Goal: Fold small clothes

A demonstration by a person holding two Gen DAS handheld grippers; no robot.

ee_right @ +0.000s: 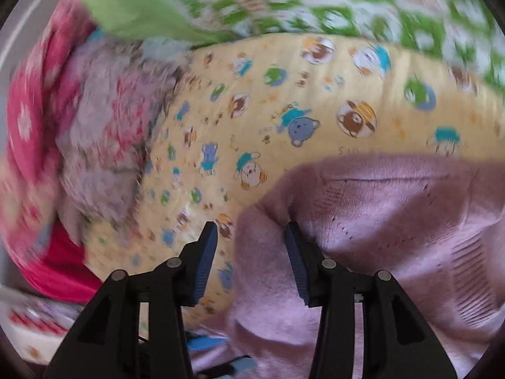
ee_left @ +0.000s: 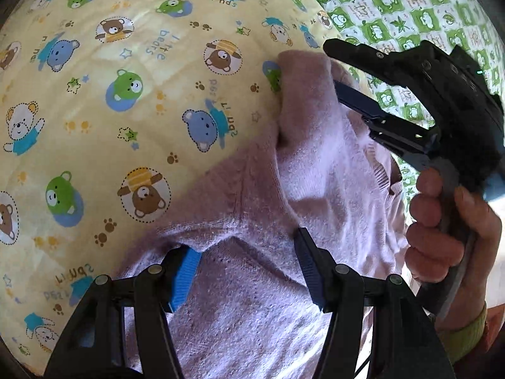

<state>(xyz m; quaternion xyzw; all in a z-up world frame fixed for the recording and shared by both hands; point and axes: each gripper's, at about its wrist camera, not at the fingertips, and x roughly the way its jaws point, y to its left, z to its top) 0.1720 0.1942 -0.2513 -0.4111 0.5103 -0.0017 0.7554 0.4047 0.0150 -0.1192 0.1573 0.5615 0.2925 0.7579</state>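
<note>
Meanwhile, on a yellow sheet (ee_left: 94,94) printed "little bears", the left gripper (ee_left: 249,268) is sitting spread apart over the lilac knit sweater (ee_left: 252,300), while the right-wrist view is showing the right gripper (ee_right: 251,252) gaping astride the sweater's edge.

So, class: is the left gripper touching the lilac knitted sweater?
Touching. In the left wrist view the left gripper has open fingers pressed into the lilac knitted sweater, and the fabric bunches over the left fingertip.
</note>
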